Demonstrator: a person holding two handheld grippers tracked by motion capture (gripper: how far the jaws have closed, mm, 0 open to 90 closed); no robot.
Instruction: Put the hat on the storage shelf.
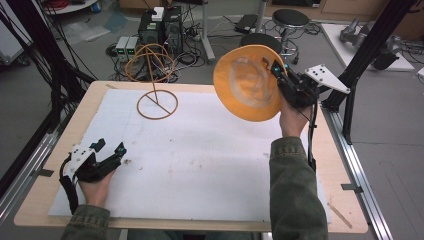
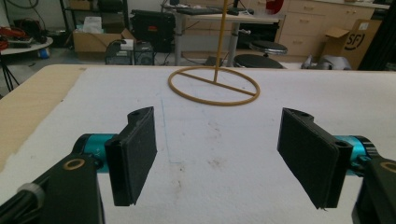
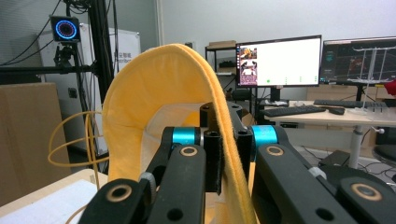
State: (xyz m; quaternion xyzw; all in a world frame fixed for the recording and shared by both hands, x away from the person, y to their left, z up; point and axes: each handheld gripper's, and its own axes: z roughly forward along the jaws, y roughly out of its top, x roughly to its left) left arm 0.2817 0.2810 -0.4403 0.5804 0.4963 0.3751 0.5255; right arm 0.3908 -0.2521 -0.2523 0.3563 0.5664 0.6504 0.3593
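A yellow brimmed hat hangs in the air over the table's far right, its pale inside turned toward me. My right gripper is shut on the hat's brim, which runs pinched between the two black jaws. A wire hat stand with a round base ring and a looped top stands at the far middle of the white mat. My left gripper rests low at the near left of the mat, open, with bare mat between its pads.
The white mat covers most of the wooden table. Black frame posts stand off the right side, with cables, boxes and stools on the floor behind the far edge. A grey three-cornered plate sits on the right gripper.
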